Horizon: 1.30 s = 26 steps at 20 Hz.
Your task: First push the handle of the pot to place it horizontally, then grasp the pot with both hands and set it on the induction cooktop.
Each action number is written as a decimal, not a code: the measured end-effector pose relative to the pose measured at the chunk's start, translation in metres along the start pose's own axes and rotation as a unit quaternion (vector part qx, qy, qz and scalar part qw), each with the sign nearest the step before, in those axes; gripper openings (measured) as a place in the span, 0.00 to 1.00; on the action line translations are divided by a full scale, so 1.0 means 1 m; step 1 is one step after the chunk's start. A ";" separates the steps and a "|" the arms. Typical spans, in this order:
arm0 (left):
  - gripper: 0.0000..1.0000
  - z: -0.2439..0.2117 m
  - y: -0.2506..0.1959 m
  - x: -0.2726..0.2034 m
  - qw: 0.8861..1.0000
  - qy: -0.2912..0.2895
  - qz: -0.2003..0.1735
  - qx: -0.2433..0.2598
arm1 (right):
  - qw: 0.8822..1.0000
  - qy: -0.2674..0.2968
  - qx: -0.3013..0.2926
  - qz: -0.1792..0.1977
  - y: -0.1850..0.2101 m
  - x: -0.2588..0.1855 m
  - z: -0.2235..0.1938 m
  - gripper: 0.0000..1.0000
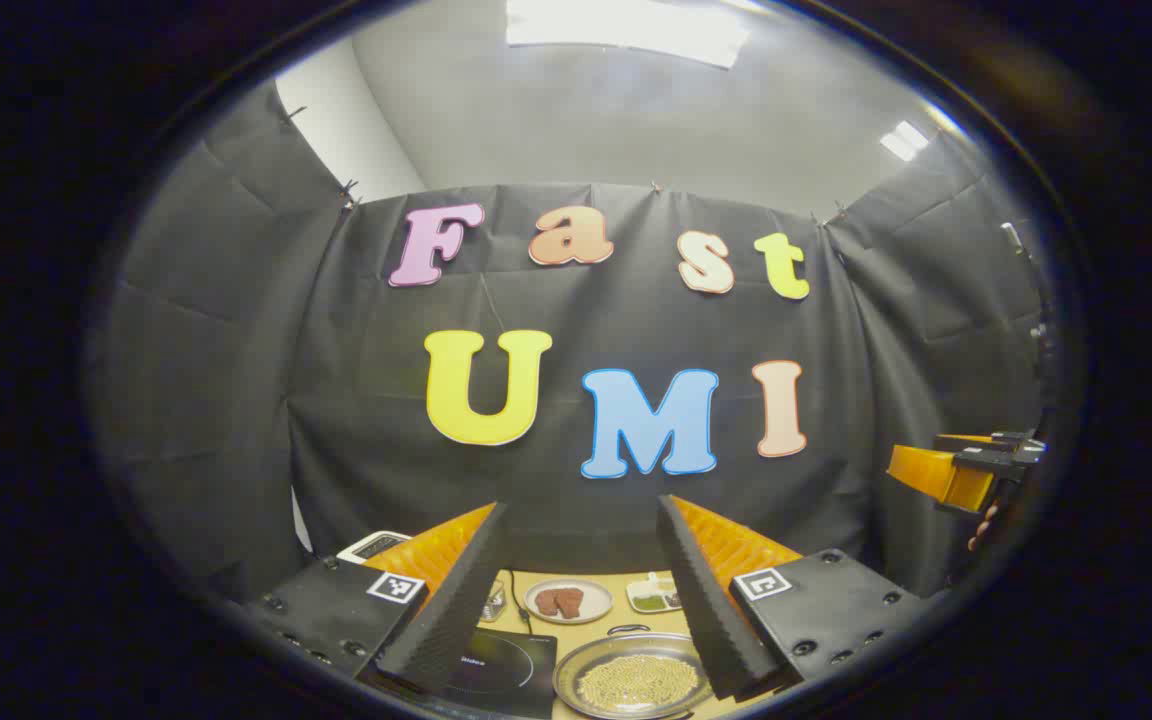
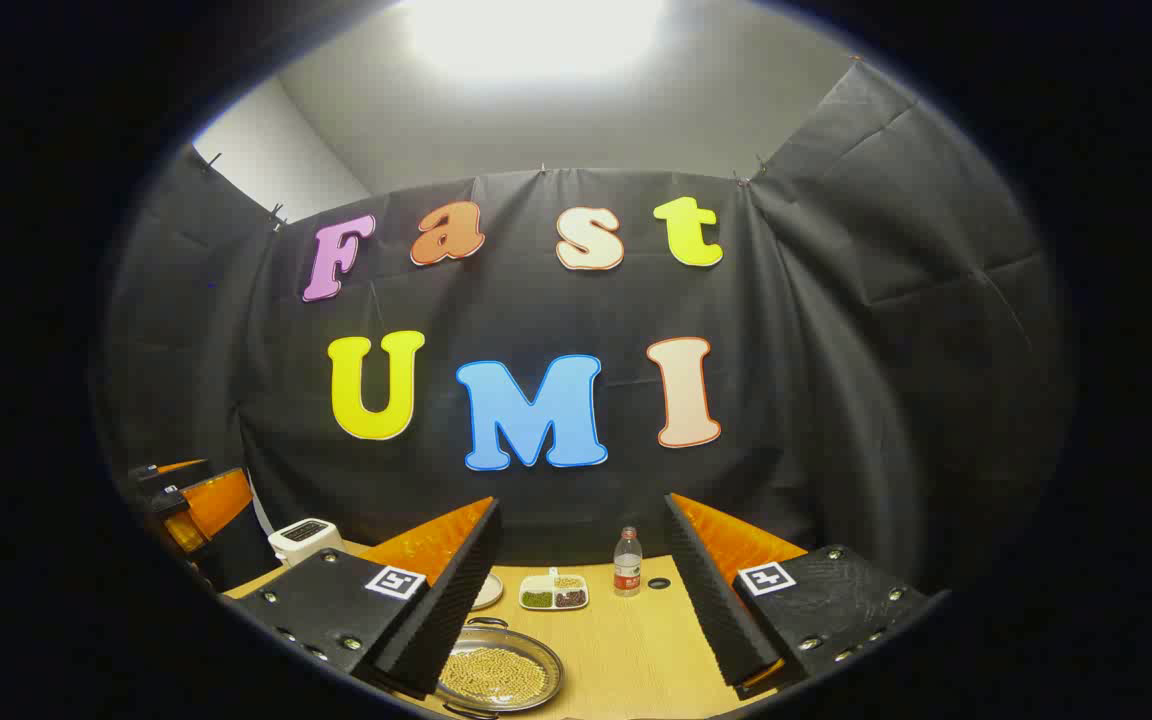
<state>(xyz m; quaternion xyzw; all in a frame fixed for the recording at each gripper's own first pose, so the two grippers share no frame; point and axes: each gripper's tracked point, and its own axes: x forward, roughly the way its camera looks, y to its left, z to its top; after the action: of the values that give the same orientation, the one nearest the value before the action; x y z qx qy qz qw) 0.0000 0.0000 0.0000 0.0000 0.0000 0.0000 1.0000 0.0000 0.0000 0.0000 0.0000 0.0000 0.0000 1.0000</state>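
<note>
Pot of yellow grains sits on the table, just right of the cooktop. Left tongs and right tongs hang spread above, gripping nothing.

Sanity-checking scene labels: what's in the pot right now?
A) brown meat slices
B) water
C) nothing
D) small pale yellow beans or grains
D: the pot holds a layer of small pale yellow beads, seen again in the right gripper view; the brown pieces sit on a separate plate behind it.
</note>
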 end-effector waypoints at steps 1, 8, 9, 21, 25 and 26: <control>0.94 0.001 0.000 0.000 1.000 0.000 -0.002 -0.002 | 1.000 0.002 0.001 0.000 0.001 0.001 -0.001 0.98; 0.95 0.002 0.000 0.007 1.000 -0.002 -0.013 0.008 | 1.000 0.007 0.012 -0.005 0.004 0.002 -0.009 0.98; 0.95 0.003 -0.001 0.008 1.000 0.000 -0.013 0.008 | 1.000 0.008 0.012 -0.006 0.004 0.004 -0.009 0.98; 0.94 -0.004 0.001 0.018 1.000 0.006 -0.017 0.008 | 0.999 0.034 0.009 -0.009 0.003 0.006 -0.029 0.98; 0.94 -0.011 0.000 0.017 1.000 0.016 -0.022 0.010 | 0.998 0.058 0.013 -0.005 0.007 0.005 -0.046 0.98; 0.94 -0.012 0.001 0.018 1.000 0.019 -0.022 0.011 | 0.998 0.066 0.014 -0.006 0.008 0.006 -0.051 0.98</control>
<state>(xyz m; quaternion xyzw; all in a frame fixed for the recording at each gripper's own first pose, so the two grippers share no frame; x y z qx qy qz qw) 0.0183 0.0007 -0.0120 0.0107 0.0186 -0.0219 0.9995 0.0062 0.0078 -0.0506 0.0139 0.0664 -0.0056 0.9977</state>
